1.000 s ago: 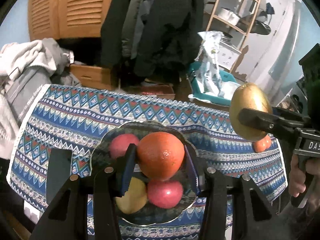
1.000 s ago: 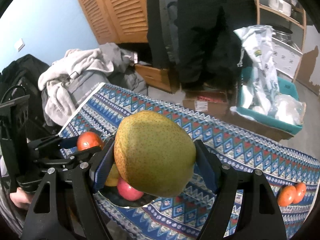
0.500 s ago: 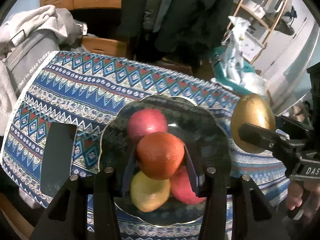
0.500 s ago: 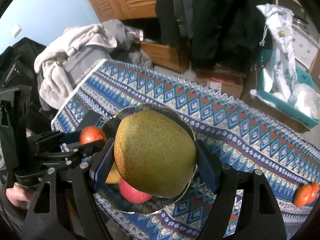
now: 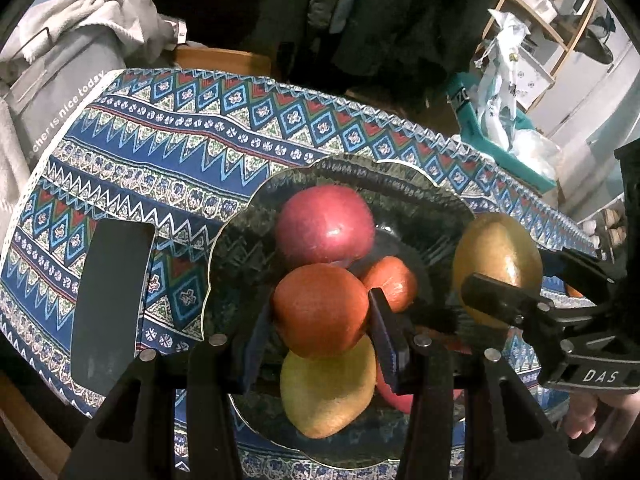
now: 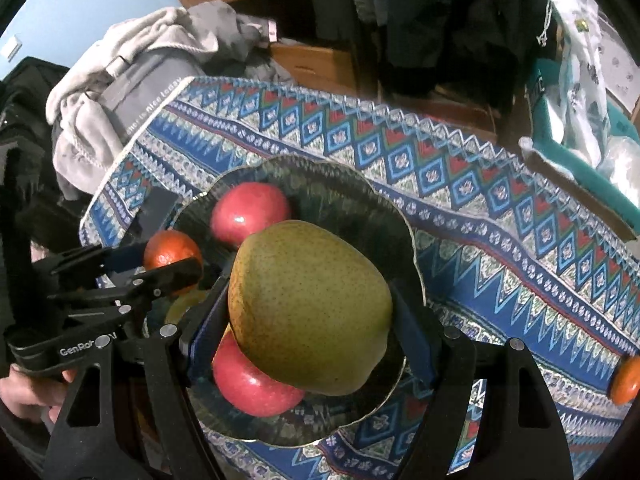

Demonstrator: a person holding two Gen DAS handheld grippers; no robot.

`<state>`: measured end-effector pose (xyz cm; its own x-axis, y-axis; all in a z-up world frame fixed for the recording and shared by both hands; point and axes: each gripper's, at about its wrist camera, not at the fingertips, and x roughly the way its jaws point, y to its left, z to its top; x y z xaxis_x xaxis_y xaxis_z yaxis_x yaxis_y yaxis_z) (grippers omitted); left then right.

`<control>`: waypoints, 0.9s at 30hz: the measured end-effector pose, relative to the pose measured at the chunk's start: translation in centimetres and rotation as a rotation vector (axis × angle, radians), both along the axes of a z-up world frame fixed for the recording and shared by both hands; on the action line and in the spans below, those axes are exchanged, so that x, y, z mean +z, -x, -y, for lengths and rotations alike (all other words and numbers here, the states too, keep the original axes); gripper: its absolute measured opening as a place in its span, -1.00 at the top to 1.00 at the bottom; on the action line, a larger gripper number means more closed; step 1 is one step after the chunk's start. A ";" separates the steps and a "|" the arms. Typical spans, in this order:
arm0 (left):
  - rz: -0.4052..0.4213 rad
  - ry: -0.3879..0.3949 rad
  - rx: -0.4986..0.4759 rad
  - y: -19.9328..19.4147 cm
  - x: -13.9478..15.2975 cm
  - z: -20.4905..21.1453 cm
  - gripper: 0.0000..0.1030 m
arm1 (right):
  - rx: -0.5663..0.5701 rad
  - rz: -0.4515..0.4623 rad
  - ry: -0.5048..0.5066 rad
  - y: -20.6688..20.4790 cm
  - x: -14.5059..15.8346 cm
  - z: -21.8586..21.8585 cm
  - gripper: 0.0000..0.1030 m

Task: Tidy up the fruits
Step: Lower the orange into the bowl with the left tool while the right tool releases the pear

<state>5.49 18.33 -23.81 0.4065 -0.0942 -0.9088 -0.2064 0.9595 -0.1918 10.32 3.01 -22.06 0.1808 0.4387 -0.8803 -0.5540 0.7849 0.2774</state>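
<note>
My left gripper (image 5: 320, 320) is shut on an orange (image 5: 320, 312) and holds it low over the dark glass bowl (image 5: 240, 248). In the bowl lie a red apple (image 5: 324, 224), a smaller orange (image 5: 394, 282), a yellow pear (image 5: 328, 392) and another red apple (image 6: 252, 384). My right gripper (image 6: 310, 312) is shut on a large green-yellow pear (image 6: 308, 304), over the bowl's right side; it shows in the left wrist view (image 5: 496, 264). The left gripper shows in the right wrist view (image 6: 160, 264).
The bowl stands on a blue patterned tablecloth (image 5: 168, 152). A black phone (image 5: 112, 300) lies left of the bowl. An orange (image 6: 626, 380) lies at the cloth's right end. Grey laundry (image 6: 132, 64) is piled beyond the table's left end, a teal bin (image 5: 500, 136) beyond the right.
Both grippers have moved down and forward toward the bowl with their fruit. The pear in the right gripper has come in over the bowl's rim.
</note>
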 end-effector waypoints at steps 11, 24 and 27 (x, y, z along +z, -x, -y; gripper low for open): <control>-0.046 0.016 0.020 -0.4 -1.5 -0.3 0.05 | 0.009 -0.026 0.044 0.1 -2.2 -0.6 -0.50; -0.081 0.013 0.036 -0.1 -2.1 -0.3 -0.27 | 0.009 -0.060 0.091 0.2 -3.9 -0.9 -0.51; -0.076 0.009 0.032 0.0 -1.8 -0.1 -0.31 | -0.014 -0.055 0.079 -0.1 -3.4 -0.4 -0.51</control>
<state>5.45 18.41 -25.60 0.3394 -0.0906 -0.9363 -0.2512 0.9505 -0.1830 10.42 3.40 -25.48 0.1371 0.3657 -0.9206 -0.5288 0.8129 0.2442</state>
